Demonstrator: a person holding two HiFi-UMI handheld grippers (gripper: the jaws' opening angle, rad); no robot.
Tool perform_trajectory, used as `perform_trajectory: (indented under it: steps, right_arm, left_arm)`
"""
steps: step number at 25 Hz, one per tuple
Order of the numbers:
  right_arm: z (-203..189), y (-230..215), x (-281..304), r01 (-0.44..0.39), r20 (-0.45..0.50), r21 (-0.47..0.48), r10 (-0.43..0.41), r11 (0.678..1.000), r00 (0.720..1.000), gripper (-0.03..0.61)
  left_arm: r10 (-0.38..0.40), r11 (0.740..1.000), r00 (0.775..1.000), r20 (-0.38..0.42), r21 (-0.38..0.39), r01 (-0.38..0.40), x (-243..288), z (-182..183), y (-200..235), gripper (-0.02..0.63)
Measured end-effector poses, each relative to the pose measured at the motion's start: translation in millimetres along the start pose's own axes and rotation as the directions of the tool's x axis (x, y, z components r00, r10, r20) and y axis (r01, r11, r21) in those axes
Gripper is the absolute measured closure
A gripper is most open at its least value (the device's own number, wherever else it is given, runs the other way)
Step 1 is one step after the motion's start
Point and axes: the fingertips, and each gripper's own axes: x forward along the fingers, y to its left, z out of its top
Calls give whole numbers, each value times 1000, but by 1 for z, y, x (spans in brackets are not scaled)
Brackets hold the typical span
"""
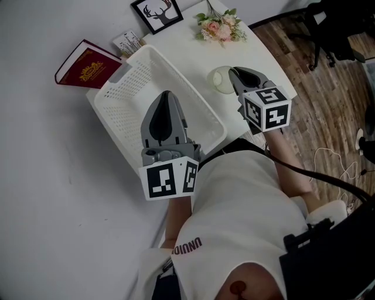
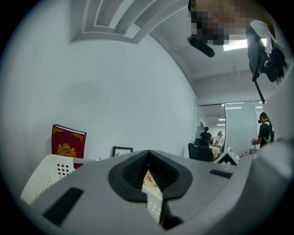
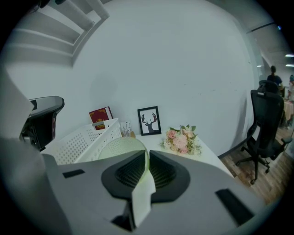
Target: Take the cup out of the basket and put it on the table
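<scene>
White desk [image 1: 261, 55] stands against the wall. White perforated basket [image 1: 126, 108] fills its left half. Left gripper [image 1: 167, 96] hangs over the basket's near end, jaws together, holding nothing. Right gripper [image 1: 234, 74] is near the desk's right edge, jaws clamped on the wall of the cup [image 1: 220, 80]. Red book [image 1: 88, 65] leans at the back-left corner. Flowers [image 1: 221, 27] and deer frame [image 1: 157, 14] sit along the back edge. The pale green cup is out of the basket, between it and the right edge. Can't tell if it touches the desk.

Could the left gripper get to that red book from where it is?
Probably yes. The left gripper is empty and hangs over the basket; the book stands just past the basket's far corner, with nothing above the rim between them.
</scene>
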Motion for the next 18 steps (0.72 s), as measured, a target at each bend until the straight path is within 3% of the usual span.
perform_trajectory:
  steps: [18]
  right_arm:
    - [-35,-8,12,38,-88,-23,-40,999,995,536]
  left_arm:
    - [-1,1000,1000,-9,-7,1,4,-3,1,601]
